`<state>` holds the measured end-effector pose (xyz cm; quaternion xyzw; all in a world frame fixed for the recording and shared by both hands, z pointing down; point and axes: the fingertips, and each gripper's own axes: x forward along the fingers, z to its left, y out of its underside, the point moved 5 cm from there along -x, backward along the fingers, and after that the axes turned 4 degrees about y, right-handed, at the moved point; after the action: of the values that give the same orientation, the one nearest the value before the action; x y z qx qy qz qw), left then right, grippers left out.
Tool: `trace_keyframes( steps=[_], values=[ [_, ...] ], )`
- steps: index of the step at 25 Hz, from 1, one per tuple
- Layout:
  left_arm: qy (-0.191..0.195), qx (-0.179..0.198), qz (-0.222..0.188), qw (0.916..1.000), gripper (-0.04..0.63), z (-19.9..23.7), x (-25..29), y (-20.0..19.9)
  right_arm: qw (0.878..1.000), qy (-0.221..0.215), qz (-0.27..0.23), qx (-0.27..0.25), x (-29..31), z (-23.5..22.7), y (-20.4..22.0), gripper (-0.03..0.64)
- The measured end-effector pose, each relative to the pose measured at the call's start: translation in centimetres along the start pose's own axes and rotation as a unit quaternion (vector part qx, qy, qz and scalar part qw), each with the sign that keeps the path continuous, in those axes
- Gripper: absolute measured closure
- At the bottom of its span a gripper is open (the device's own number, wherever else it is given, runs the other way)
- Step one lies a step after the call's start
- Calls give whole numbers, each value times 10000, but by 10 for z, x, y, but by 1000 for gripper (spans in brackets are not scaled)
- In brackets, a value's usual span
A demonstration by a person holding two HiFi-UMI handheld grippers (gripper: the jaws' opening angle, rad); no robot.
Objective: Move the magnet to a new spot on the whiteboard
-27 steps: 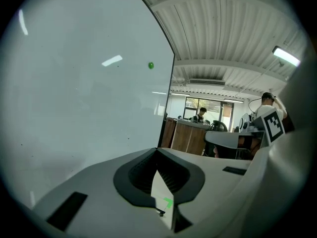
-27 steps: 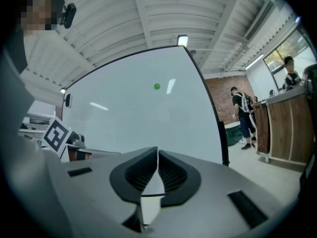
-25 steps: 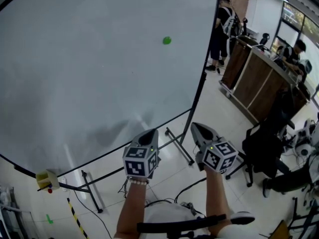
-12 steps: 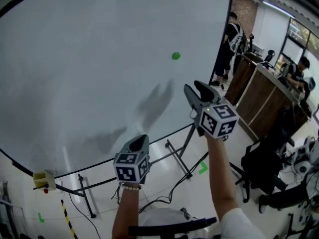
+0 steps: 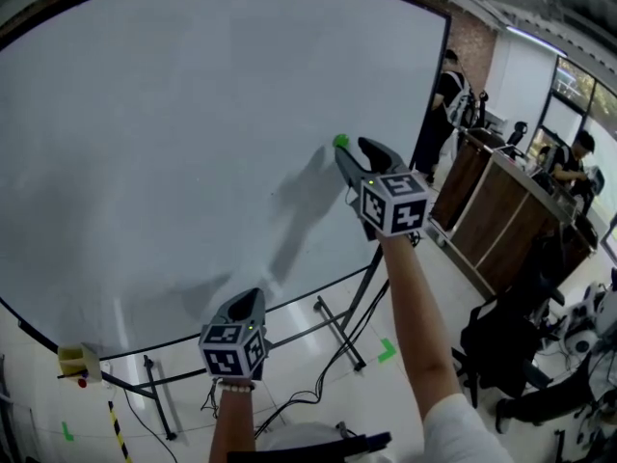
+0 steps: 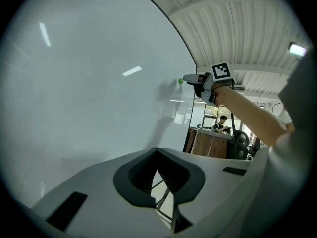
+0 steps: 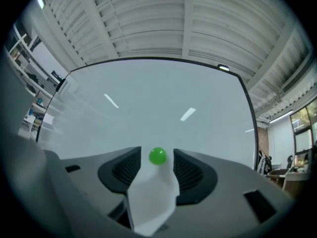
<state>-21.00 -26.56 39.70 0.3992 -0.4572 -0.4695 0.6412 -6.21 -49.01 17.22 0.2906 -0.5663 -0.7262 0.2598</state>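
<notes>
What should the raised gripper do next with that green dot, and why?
Probably close the right gripper on the magnet: its jaws have just been opening and the magnet, on the whiteboard, sits between them untouched.

Our right tongs point(image 5: 355, 149), jaws just opened wide, meet the green magnet point(image 5: 339, 141) at their tips on the whiteboard point(image 5: 174, 114); our left tongs point(image 5: 247, 299) hang low.

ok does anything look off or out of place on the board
Nothing stands out. The whiteboard is bare except for the green magnet, which sits between the jaws of the right gripper; they have just been opening and don't press on it. The left gripper is shut and empty.
</notes>
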Motion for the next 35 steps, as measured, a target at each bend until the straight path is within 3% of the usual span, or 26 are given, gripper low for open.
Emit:
trace_keyframes(
  steps=[15,28,32,35],
  values=[
    [-69,-51,48,10000,598,10,0,1,9998,42,177,-56,23,6,8,466],
    [-63,-116,124,9998,598,1,-16,12,9984,-134,525,-162,23,5,5,484],
    [-29,-109,143,9998,598,2,-24,19,9981,-199,441,-388,2,13,-10,484],
    [98,-72,197,9997,598,-8,-28,24,9991,-225,198,-315,-47,4,-29,483]
  ],
)
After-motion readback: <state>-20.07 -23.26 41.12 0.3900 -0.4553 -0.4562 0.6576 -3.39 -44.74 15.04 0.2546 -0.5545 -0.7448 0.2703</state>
